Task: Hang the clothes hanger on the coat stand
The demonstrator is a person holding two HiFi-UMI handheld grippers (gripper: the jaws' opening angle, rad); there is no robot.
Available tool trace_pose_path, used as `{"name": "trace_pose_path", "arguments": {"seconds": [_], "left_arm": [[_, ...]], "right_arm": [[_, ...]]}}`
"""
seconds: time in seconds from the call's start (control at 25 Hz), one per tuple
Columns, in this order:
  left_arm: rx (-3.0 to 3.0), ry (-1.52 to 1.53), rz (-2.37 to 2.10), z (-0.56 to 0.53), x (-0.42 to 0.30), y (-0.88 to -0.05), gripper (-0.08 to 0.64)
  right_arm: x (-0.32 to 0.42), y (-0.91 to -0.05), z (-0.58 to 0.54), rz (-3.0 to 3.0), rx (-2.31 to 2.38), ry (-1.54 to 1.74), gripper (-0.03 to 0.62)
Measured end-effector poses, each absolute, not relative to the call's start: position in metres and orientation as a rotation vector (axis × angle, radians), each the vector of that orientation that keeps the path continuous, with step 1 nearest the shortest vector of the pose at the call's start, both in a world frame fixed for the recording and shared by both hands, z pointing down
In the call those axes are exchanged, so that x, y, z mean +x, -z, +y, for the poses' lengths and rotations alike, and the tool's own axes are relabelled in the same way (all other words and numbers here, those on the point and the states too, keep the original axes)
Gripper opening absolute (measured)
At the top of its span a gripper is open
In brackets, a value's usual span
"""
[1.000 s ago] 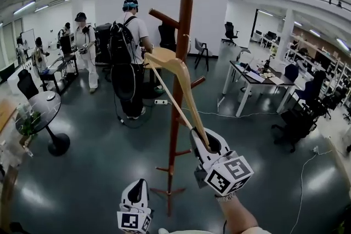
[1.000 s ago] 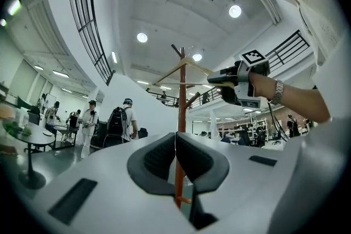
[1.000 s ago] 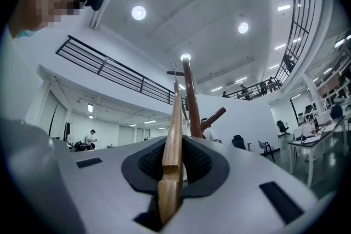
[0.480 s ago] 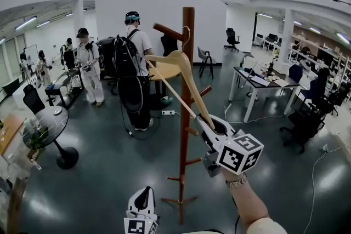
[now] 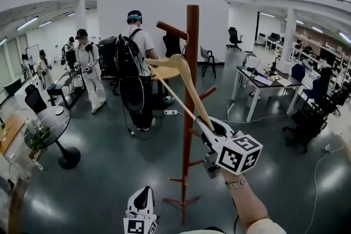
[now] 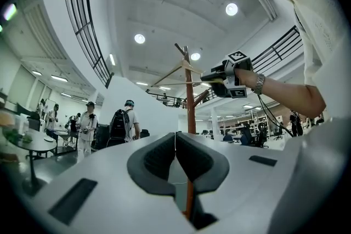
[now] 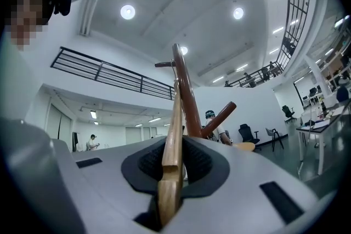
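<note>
Looking steeply down into a large open office, with a tall wooden coat stand (image 5: 190, 30) straight ahead.

Pinched tight in the right claw (image 5: 211, 131), by the tip of one arm: a pale wooden clothes hanger (image 5: 170, 61), held high and slanting up and to the left, away from the claw. Viewed along the right claw itself (image 7: 175, 172): jaws closed hard on the thin edge of the clothes hanger (image 7: 173, 140), with the coat stand (image 7: 186, 90) directly behind and in line.

Long axis of the clothes hanger running from the claw up toward the top of the stand. Shoulder peak near the upper peg (image 5: 171, 30), a little below it. Wire hook too thin to make out, so no telling whether touching the peg or apart from it.

Likely step in hand: final approach to the peg. Next move probably a small lift of the far hook end over the slanted peg, then a lowering onto it, the peg lying above and beyond the claw.

Left claw (image 5: 141, 200) low and close to the body, jaws pressed together on nothing, well apart from the stand. Right side clearly the nearer and working one.

Beyond the stand, several people standing; at right, a table (image 5: 258, 82).
</note>
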State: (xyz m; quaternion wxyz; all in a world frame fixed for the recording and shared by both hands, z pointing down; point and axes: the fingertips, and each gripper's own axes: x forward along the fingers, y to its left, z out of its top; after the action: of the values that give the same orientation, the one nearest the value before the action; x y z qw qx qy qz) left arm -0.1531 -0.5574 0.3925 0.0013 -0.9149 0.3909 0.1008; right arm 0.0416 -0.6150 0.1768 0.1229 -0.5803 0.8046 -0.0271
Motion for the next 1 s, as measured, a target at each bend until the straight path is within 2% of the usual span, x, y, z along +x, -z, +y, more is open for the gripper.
{"name": "trace_pose_path", "arguments": {"seconds": [0.64, 0.8, 1.0], "left_arm": [[-2.84, -0.185, 1.195, -0.548, -0.15, -0.407, 0.014], [-2.841, -0.191, 1.169, -0.539, -0.142, -0.408, 0.014], [-2.821, -0.186, 1.13, -0.527, -0.124, -0.399, 0.014]], "right_arm": [[0.042, -0.186, -0.595, 2.366, -1.721, -0.074, 0.058], [0.044, -0.198, -0.583, 2.371, -1.832, -0.205, 0.06], [0.045, -0.202, -0.562, 2.369, -1.881, -0.335, 0.098]]}}
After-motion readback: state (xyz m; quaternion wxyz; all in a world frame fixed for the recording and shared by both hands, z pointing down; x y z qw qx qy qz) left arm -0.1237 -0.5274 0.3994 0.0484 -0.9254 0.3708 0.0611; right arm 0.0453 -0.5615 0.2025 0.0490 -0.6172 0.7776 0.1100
